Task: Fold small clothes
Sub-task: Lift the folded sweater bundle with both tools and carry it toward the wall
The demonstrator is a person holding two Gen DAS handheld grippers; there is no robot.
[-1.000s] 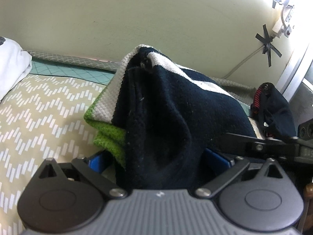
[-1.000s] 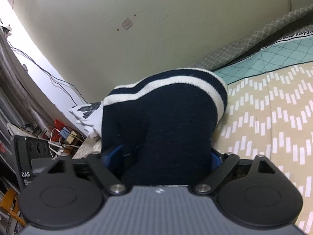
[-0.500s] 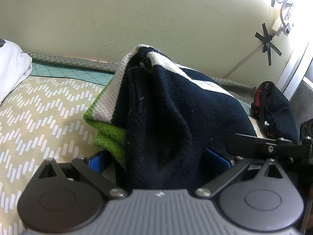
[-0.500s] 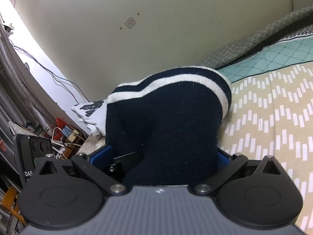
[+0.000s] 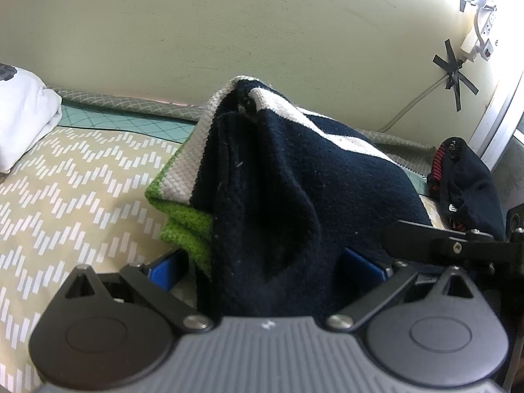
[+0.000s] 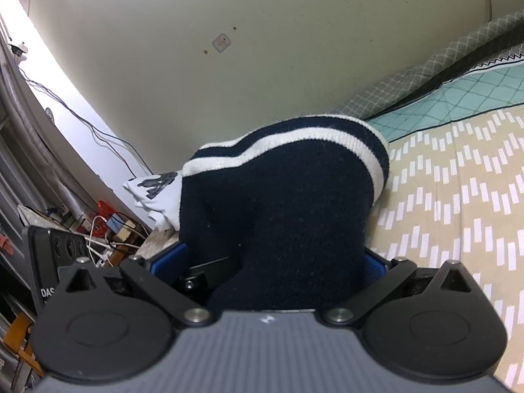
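Both grippers point forward and somewhat downward at a bunched navy knit garment that sits heaped on the bed, against a pale wall. The garment has white stripes and a bright green hem that shows at its left edge in the left wrist view.

The left gripper has its blue pads set wide, one on each side of the heap. The left pad stands clear of the cloth with a gap beside the green hem; the right pad lies right against the navy fabric, and whether it presses on it cannot be told. The cloth fills most of the space between the jaws without looking pinched.

The right gripper has just been opening its jaws, which now stand spread wide, with the same garment mounded between them. Its blue pads peek out at either side of the dark cloth, and the fabric is not squeezed. A black finger of the other gripper shows just left of the cloth in this view; likewise a black finger crosses the right side of the left wrist view.

A folded white cloth lies on the bed at far left, well apart from the heap. A dark item with red stripes rests beyond the heap to the right, near the window frame.
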